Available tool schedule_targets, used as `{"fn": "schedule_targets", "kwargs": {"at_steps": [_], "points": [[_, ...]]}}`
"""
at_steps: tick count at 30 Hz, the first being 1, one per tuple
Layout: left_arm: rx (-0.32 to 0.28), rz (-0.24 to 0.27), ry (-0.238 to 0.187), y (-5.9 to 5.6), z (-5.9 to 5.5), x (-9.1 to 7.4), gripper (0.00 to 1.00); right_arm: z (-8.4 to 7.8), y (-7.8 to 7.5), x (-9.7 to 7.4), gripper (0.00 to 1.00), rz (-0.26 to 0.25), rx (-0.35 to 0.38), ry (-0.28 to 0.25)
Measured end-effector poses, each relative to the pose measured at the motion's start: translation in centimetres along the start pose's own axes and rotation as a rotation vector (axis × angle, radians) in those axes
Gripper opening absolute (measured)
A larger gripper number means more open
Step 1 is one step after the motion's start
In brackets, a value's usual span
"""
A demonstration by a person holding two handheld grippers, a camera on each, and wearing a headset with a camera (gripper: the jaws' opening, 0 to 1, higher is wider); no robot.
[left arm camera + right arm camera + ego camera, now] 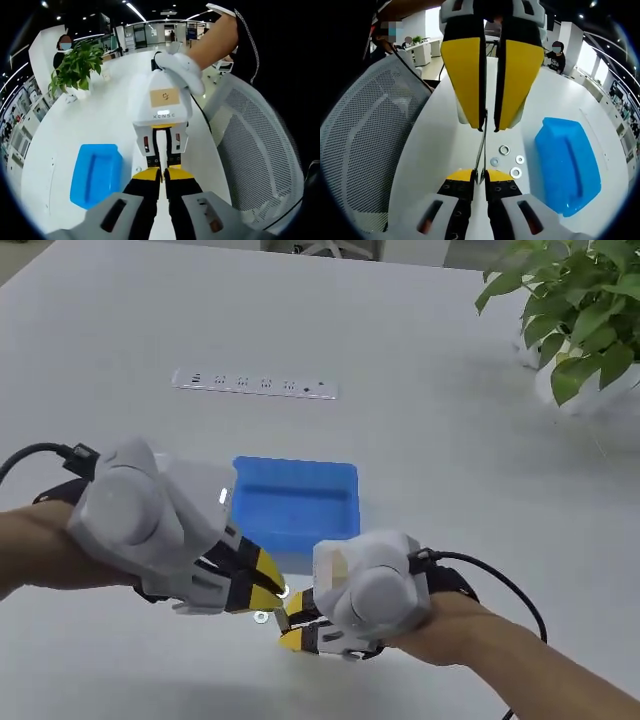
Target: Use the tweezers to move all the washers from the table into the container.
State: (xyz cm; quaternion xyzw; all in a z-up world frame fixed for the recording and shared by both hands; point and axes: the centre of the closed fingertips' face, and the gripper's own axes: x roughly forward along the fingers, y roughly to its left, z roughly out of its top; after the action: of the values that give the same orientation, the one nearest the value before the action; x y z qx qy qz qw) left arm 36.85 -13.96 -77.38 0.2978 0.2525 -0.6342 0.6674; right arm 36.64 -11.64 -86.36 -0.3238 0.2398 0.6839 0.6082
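Tweezers (481,150) span left gripper (489,127) to right gripper (480,176), tip to tip, with the washers (504,149) on the table (445,150).
In the right gripper view I see the right gripper at bottom centre clamped on the thin tweezers, which run up to the left gripper's tips at top centre. Its jaws are nearly together with a slim gap, and whether they grip I cannot tell. Four washers lie loose just right of the tweezers, near the blue container (565,165) at right, apart from it.

Table (450,490) bears container (296,502), 4 washers (504,149).
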Motion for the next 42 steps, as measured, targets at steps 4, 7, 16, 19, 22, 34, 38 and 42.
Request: {"fn": "schedule_targets", "kwargs": {"at_steps": [4,7,16,19,22,34,38,42], "points": [[0.002,-0.004,0.012,0.0,-0.4,0.1,0.10,0.1,0.1,0.0,0.11,0.000,0.000,-0.002],[0.008,-0.007,0.023,-0.2,-0.7,0.3,0.10,0.1,0.0,0.1,0.11,-0.002,0.006,-0.005],[0.011,-0.013,0.007,-0.3,-0.8,0.6,0.06,-0.1,0.0,0.0,0.11,-0.005,0.010,-0.008],[0.012,-0.016,0.010,-0.3,-0.8,0.6,0.06,-0.1,0.1,-0.1,0.12,-0.001,0.006,-0.005],[0.012,-0.017,0.010,-0.3,-0.8,0.5,0.06,0.0,0.0,-0.1,0.13,-0.002,0.001,-0.007],[0.031,-0.018,0.004,0.5,0.2,0.4,0.06,0.1,-1.0,-0.7,0.13,-0.032,0.001,-0.016],[0.038,-0.014,0.010,1.0,0.4,0.5,0.06,0.0,-1.5,-0.8,0.13,-0.050,0.011,-0.021],[0.044,-0.017,0.008,1.5,0.8,0.7,0.05,-0.2,-1.9,-0.9,0.13,-0.059,0.013,-0.019]]}}
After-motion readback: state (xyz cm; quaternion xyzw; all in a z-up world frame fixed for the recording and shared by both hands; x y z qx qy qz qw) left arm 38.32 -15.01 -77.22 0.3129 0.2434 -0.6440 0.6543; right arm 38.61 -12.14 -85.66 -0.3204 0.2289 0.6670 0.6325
